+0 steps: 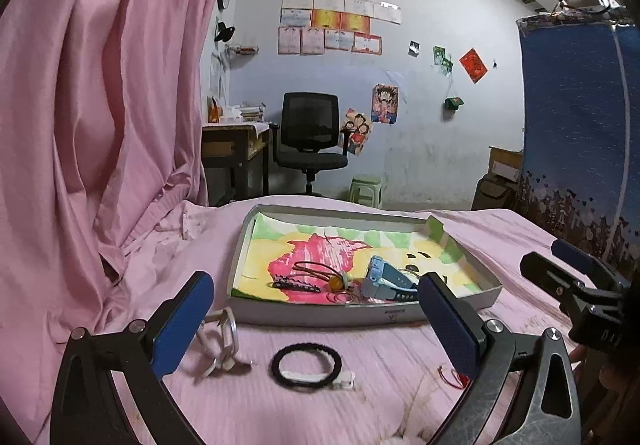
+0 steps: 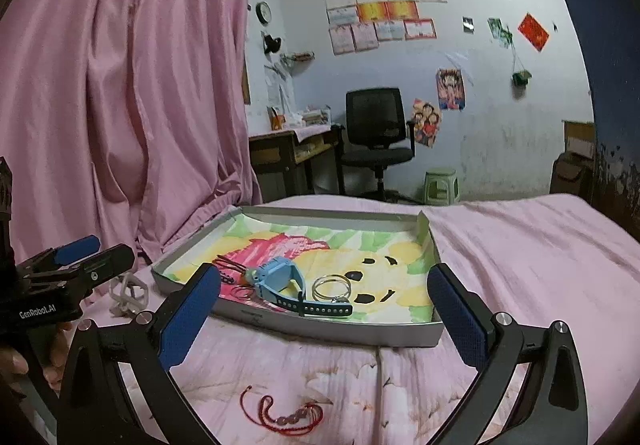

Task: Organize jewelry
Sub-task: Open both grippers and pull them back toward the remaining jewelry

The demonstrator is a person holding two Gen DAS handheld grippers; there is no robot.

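A shallow grey tray (image 1: 360, 315) (image 2: 320, 329) lined with a coloured drawing lies on the pink bed. In it are a blue watch (image 1: 386, 279) (image 2: 280, 279), a brown cord with an amber bead (image 1: 338, 281), a dark hair clip (image 1: 296, 285), thin rings (image 2: 332, 287). On the bed in front lie a black hair tie (image 1: 306, 365), a clear white hexagonal piece (image 1: 224, 341) (image 2: 130, 293) and a red string bracelet (image 2: 286, 415) (image 1: 454, 375). My left gripper (image 1: 316, 321) is open above the hair tie. My right gripper (image 2: 324, 317) is open above the red bracelet.
A pink curtain (image 1: 100, 105) hangs at the left. Beyond the bed stand a desk (image 1: 232, 149), a black office chair (image 1: 310, 137) and a green stool (image 1: 366, 189). A blue wardrobe cover (image 1: 580, 125) is at the right.
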